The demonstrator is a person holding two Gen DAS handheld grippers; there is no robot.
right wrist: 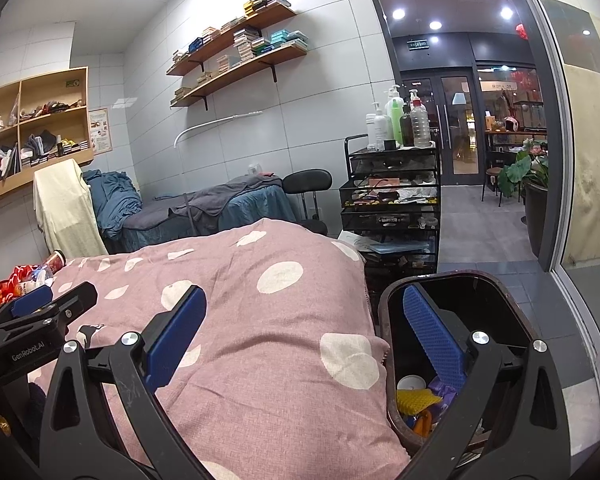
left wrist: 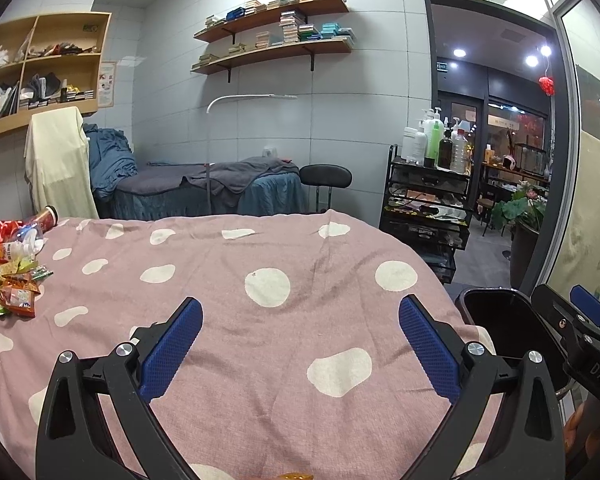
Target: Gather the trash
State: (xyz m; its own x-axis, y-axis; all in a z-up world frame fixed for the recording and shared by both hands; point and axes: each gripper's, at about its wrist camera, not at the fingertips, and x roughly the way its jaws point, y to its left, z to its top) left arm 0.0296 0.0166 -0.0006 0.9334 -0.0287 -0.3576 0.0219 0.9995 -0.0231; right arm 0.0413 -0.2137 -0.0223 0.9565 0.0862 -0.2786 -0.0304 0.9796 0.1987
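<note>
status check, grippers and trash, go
Left gripper and right gripper open, empty. Wrappers piled far left on bedspread. Bin partly filled.

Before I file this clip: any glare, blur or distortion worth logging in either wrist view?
Left wrist view: strong fisheye bending of the doorframe, dark vignette corners, blown-out ceiling lights, and the snack wrappers sit at the stretched left edge. Right wrist view: same barrel curve, the trash bin interior is dark, the window pane shows reflections. Both sharp.
</note>
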